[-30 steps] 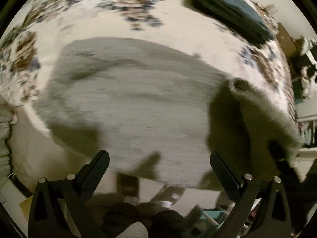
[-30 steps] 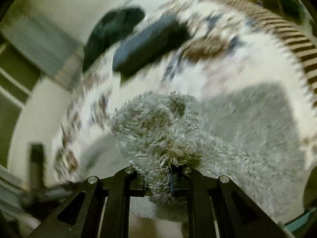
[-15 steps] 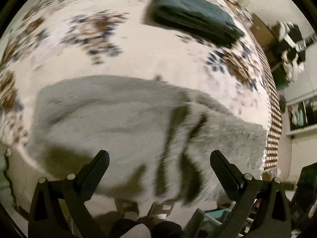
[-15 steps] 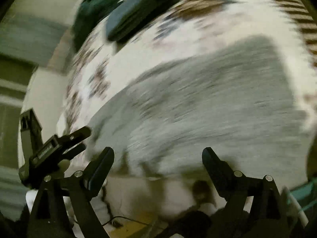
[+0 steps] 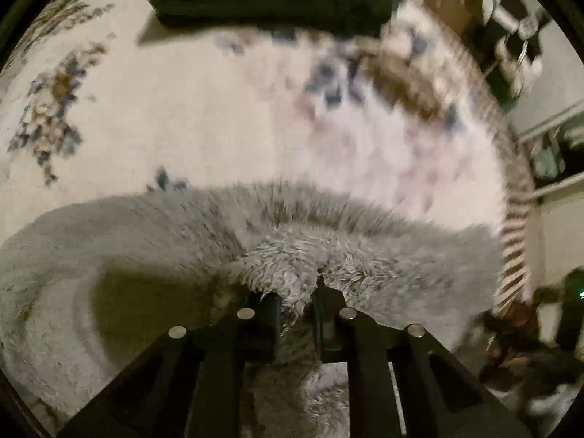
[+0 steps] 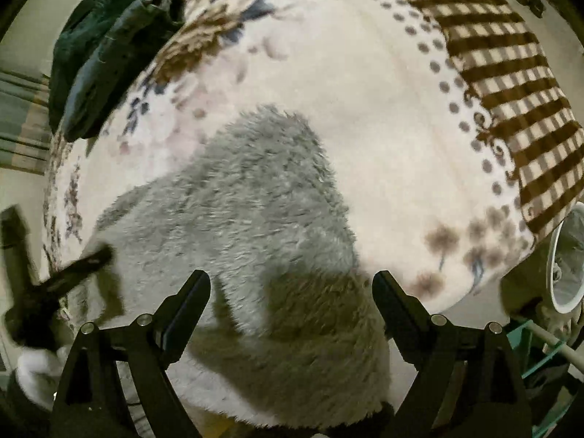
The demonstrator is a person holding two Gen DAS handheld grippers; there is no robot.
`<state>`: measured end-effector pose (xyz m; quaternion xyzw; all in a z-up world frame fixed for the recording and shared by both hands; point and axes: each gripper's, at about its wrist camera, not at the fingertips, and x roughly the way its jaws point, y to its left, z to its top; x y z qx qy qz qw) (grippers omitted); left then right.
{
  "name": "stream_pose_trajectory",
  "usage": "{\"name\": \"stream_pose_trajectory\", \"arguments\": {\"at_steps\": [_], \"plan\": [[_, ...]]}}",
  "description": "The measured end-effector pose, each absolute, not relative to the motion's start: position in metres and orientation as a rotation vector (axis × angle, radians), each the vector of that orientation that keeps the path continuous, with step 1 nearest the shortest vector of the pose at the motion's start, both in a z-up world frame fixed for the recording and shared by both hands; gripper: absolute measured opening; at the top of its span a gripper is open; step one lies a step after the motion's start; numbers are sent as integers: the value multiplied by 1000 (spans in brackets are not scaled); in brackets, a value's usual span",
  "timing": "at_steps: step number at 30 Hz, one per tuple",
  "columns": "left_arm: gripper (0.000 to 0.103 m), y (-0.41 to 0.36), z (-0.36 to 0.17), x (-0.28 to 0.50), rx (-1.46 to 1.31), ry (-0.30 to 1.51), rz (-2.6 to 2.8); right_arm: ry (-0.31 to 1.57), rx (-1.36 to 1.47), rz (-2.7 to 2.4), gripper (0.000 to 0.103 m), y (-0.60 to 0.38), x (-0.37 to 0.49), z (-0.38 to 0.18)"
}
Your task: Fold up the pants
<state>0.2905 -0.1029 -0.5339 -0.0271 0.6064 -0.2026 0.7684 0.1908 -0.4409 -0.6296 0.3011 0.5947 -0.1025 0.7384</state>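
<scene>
- The pants [image 5: 153,255] were a thick, shaggy grey fleece with long, matted pile, and they lay spread over the near edge of the bed [image 5: 204,116].
- In the right wrist view the pants [image 6: 255,197] made a broad, rounded tongue of fabric that ran from the bed's near edge toward its middle, the far end blunt and fuzzy.
- The left gripper [image 5: 297,301] had its black fingers pressed together on a raised fold of the fleece; tufts bulged above and to each side of the pinch.
- The right gripper [image 6: 291,294] had its two dark, wedge-shaped fingers spread wide apart above the pants, with nothing between them.
- The bed [image 6: 383,109] carried a smooth cream blanket printed with blue and brown flowers and rows of dots, and a brown-and-cream check band [image 6: 511,84] ran along its right edge.
- A dark green folded garment [image 5: 270,0] lay flat and rectangular near the far edge of the bed.
- From the right wrist view, dark green clothes [image 6: 109,51] lay in a crumpled, creased heap at the bed's far left corner.
- A white rounded bin [image 6: 565,259] with a crinkled liner stood beside the bed's right edge.
</scene>
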Motion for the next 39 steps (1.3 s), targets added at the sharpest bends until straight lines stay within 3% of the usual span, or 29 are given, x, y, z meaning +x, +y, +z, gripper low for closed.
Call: {"name": "stream_pose_trajectory", "arguments": {"at_steps": [6,11,14,15,16,23,24,25,26,32,39], "plan": [[11,-76,-543,310,-160,1352,-362,1314,679,-210,92,-438,195,-634],[18,-59,-542,300,-286,1412,-399,1339,666,-201,92,-436,196,-630],[39,-39,-523,284,-353,1376,-399,1342,669,-195,92,-432,188,-620],[55,-34,-520,280,-371,1378,-387,1337,674,-188,92,-429,184,-615],[62,-26,-519,272,-400,1390,-375,1339,676,-188,92,-426,179,-612],[61,-31,-562,221,-380,1554,-349,1407,759,-240,92,-405,141,-620],[53,-37,-568,214,-307,1551,-347,1419,771,-251,92,-403,137,-622],[33,-40,-573,210,-251,1548,-343,1428,780,-257,92,-402,134,-622],[28,-39,-580,205,-216,1561,-333,1432,784,-265,92,-401,134,-620],[29,4,-564,193,-436,1537,-298,1396,582,-57,92,-363,199,-565],[39,5,-547,186,-519,1487,-336,1457,4,330,92,-231,322,-559]]}}
